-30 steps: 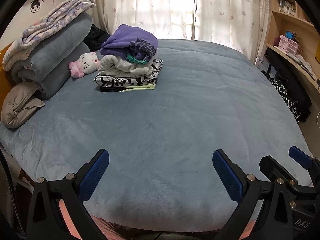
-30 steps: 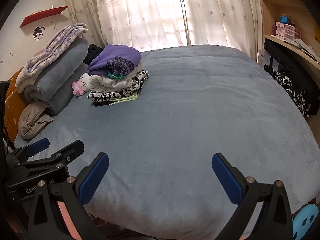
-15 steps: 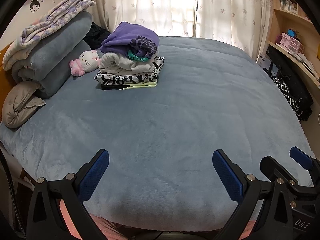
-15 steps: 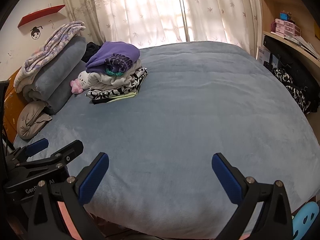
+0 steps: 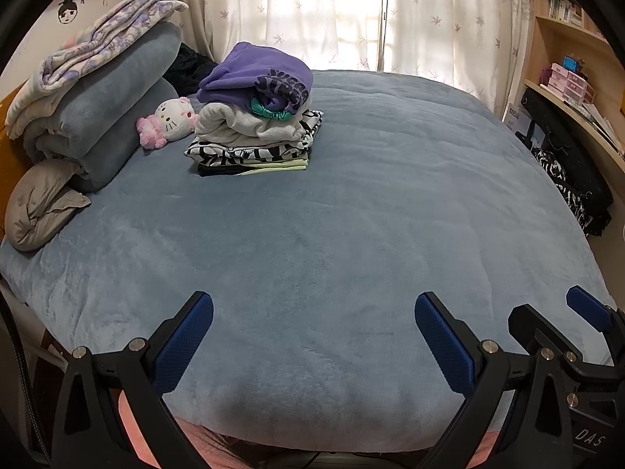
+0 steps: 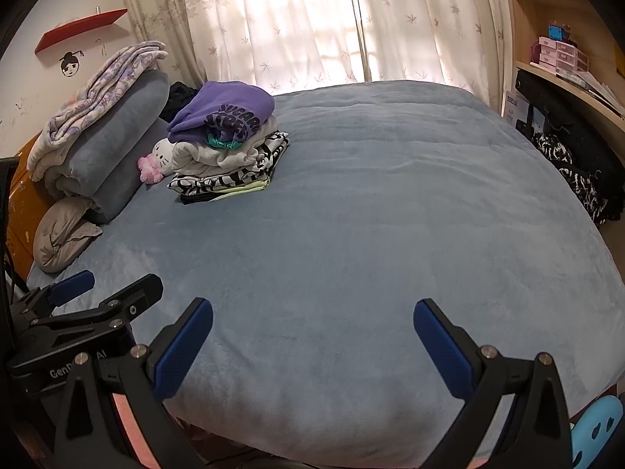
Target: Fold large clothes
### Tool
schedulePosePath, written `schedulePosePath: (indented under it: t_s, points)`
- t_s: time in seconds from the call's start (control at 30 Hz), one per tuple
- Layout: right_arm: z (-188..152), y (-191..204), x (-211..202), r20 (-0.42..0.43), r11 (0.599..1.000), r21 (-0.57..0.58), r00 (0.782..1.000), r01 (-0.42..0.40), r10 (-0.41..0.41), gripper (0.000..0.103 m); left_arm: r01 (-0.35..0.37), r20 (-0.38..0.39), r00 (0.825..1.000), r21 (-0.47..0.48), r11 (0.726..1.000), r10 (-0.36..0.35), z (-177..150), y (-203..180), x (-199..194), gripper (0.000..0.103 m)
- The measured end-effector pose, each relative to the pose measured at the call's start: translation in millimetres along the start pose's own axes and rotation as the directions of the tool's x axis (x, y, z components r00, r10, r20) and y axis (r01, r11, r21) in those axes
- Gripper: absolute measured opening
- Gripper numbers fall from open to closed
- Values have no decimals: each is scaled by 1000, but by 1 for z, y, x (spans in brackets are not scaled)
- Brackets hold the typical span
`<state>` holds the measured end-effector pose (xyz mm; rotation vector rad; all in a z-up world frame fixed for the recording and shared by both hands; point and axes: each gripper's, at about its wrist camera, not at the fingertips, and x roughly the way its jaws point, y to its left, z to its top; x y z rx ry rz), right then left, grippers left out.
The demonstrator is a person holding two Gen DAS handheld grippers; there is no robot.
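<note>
A: Where are the clothes?

B: In the upper left of both views, a stack of folded clothes point(image 5: 254, 133) sits on the blue-grey blanket point(image 5: 351, 215) covering the bed. A purple sweatshirt point(image 5: 254, 72) lies bunched on top, its printed lettering facing the cameras, with a white garment point(image 5: 246, 127) under it and a black-and-white patterned piece point(image 5: 250, 152) lower down.

A: Which way does the stack run?

B: Its long axis lies roughly left to right across the frame, folded edges toward the near side. A pink-and-white plush cat point(image 5: 168, 121) lies just beside its left end, near rolled bedding point(image 5: 105, 105).

A: And the grippers?

B: The left gripper point(image 5: 312, 332) hovers at the bottom of the frame over the blanket's near edge, fingers wide apart, holding nothing. The right gripper point(image 6: 312, 336) does likewise, blue pads point(image 6: 183, 351) spread, empty. Both are well apart from the stack.
</note>
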<state>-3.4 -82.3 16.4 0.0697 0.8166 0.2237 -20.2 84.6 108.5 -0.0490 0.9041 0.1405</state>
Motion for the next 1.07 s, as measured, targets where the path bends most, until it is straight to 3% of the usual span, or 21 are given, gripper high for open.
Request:
schedulePosePath:
  t_s: [1.07]
  points:
    - [-1,1,1,-1,1000,1,1000,-2,2,103,-8,-3,1000,13,1000,8,-1,2,1,102]
